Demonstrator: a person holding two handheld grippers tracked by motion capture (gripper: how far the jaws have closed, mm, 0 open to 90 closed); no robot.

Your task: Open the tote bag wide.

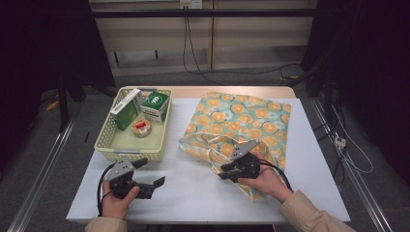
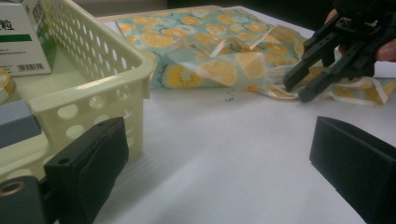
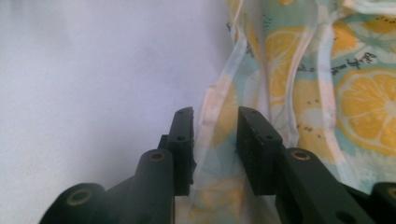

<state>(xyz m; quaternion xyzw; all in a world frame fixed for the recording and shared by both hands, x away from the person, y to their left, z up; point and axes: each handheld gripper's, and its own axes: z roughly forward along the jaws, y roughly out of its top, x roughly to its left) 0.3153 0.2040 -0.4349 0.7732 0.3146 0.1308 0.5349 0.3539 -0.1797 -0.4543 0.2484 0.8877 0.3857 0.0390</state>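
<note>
The right tool (image 1: 223, 170) sits low over the near-left edge of the thin cloth bag printed with orange slices on pale teal (image 1: 241, 123). Its black jaws stand partly apart, with a translucent strip of the bag's edge (image 3: 212, 119) running up between them; the pads are not pressing on it. The rest of the bag spreads beyond and to the right of this tool on the white bench (image 1: 193, 183). The left tool (image 1: 152, 176) rests near the bench's front edge, jaws wide apart with nothing between them. Just beyond it stands a cream perforated plastic basket (image 1: 130, 152) holding green-and-white boxes (image 1: 154, 106) and a small round tin (image 1: 141, 127)
</note>
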